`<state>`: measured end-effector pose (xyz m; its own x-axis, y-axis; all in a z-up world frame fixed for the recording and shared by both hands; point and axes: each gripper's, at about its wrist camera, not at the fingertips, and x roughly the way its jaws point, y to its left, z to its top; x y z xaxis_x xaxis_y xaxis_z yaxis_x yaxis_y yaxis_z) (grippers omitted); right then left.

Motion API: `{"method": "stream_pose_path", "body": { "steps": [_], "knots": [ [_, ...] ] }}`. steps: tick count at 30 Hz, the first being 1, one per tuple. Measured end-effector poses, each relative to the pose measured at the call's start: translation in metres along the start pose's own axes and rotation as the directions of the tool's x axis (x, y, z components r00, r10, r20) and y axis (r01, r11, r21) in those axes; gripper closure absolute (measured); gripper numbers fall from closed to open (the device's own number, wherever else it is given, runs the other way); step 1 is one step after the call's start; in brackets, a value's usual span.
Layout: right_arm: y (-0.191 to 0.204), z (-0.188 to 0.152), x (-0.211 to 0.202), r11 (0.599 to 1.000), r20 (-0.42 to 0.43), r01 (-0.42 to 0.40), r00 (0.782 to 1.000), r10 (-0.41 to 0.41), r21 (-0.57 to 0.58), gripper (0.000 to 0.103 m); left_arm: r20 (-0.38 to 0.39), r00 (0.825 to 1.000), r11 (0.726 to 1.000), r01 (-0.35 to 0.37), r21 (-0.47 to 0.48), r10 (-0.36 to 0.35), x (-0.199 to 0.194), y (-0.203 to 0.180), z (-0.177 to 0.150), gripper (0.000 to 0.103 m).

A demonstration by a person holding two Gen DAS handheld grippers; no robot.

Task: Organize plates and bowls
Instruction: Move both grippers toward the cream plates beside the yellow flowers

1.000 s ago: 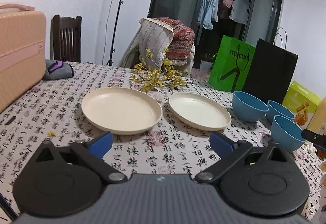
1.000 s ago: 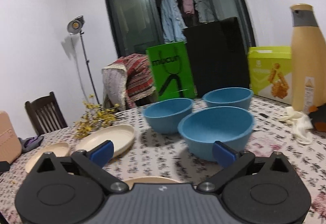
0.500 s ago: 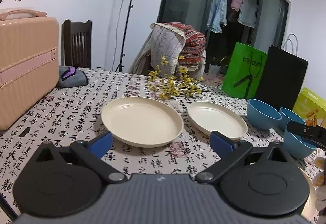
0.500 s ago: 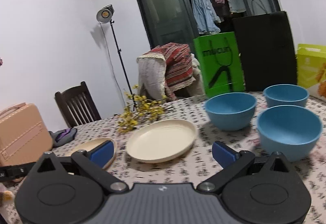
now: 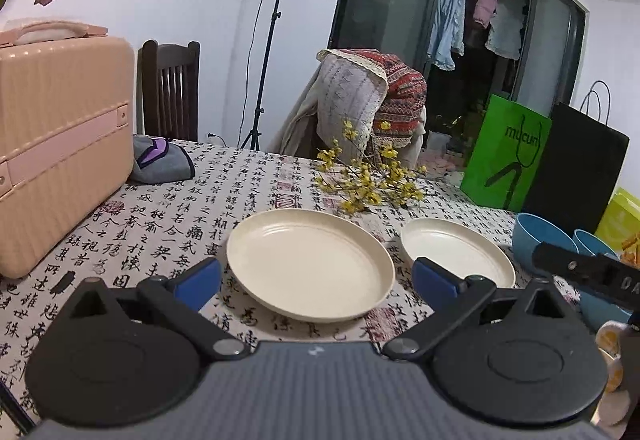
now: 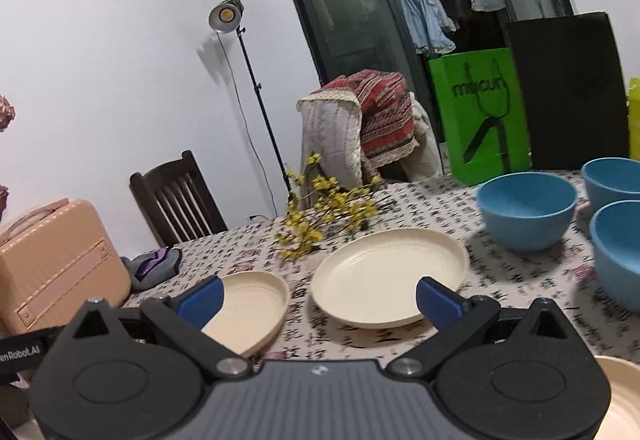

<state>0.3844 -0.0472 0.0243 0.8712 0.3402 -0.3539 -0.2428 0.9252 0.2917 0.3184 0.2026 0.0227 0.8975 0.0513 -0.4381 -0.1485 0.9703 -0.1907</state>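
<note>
Left wrist view: left gripper hovers low over the table, jaws spread wide, nothing between them.
Left edge: a peach suitcase stands on the table, a grey and purple cloth just beside it toward the far edge.
Large plate: cream, flat on the cloth near the middle, directly ahead of the left gripper's blue pads.
Second plate: cream, just right of the large one, a narrow gap between them.
Far edge: yellow flowers lie behind both plates.
Right edge: blue bowls stand near a green bag and a black bag.
Right wrist view: right gripper is also fully open and empty, held low above the table.
Plates from here: the second plate sits ahead between the pads; the large plate lies left of it, partly behind the left pad.
Third plate: only a cream rim shows at the near right corner.
Bowls from here: three blue bowls, first bowl, second bowl and third bowl, cluster close together toward the right edge; whether they touch is unclear.
</note>
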Motion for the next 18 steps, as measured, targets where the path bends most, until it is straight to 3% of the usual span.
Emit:
{"method": "stream_pose_path", "body": {
  "steps": [18],
  "knots": [
    [0.047, 0.005, 0.076, 0.999, -0.076, 0.006, 0.997, -0.003, 0.042, 0.001, -0.020, 0.992, 0.992, -0.123, -0.021, 0.123, 0.046, 0.050, 0.041, 0.000]
  ]
}}
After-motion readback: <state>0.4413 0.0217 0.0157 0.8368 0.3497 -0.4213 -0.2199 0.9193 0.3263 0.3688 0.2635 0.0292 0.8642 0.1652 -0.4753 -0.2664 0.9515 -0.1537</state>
